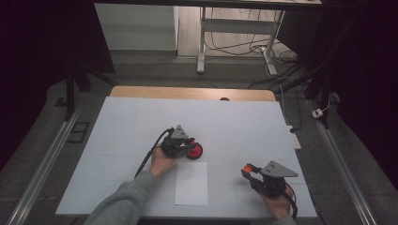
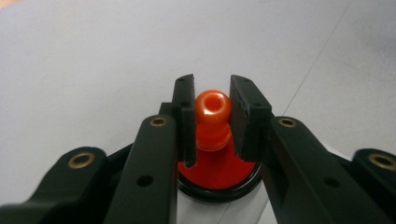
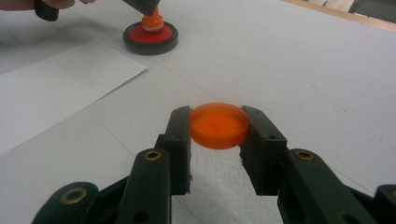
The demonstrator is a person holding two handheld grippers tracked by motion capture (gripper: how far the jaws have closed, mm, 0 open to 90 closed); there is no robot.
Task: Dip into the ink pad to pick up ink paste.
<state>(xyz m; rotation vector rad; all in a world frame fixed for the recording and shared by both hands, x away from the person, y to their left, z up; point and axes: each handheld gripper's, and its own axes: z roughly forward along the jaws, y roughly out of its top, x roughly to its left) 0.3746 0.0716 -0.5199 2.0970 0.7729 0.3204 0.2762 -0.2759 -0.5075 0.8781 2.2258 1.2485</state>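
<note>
Big white surface (image 1: 141,122), with a sheet of white paper (image 1: 191,183) lying flat near the front edge. Just past the paper's far edge sits a red stamp (image 3: 150,36) with a black-rimmed round base. The left gripper (image 2: 212,114) has its jaws closed snug on either side of the stamp's orange knob. Off to the right, well apart, the right gripper (image 3: 218,128) is clamped on a small orange round cap (image 3: 218,125), held just above the surface.
</note>
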